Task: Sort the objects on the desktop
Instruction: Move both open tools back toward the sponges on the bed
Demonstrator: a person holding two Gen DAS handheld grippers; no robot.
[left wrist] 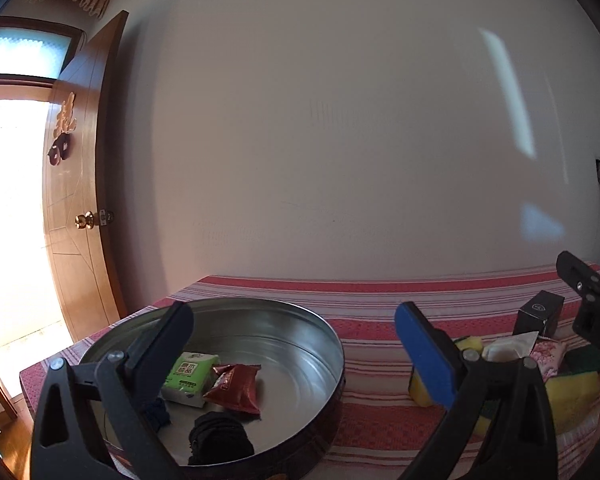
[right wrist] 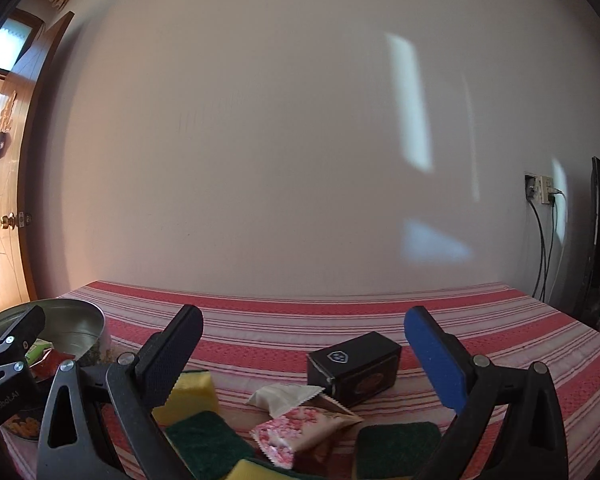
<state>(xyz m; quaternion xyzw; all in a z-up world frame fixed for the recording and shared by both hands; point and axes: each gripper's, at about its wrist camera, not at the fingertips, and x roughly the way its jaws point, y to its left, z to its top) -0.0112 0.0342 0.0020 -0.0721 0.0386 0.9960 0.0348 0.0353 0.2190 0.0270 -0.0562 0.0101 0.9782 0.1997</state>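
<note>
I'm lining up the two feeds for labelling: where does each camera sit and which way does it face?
Left wrist: on the left gripper, jaws open, looking over the metal tin toward the wall; the right gripper shows at its right edge.
Right wrist: on the right gripper, jaws open, over sponges, snack packets and a black box.
Both share the tin, box and striped tablecloth.
</note>
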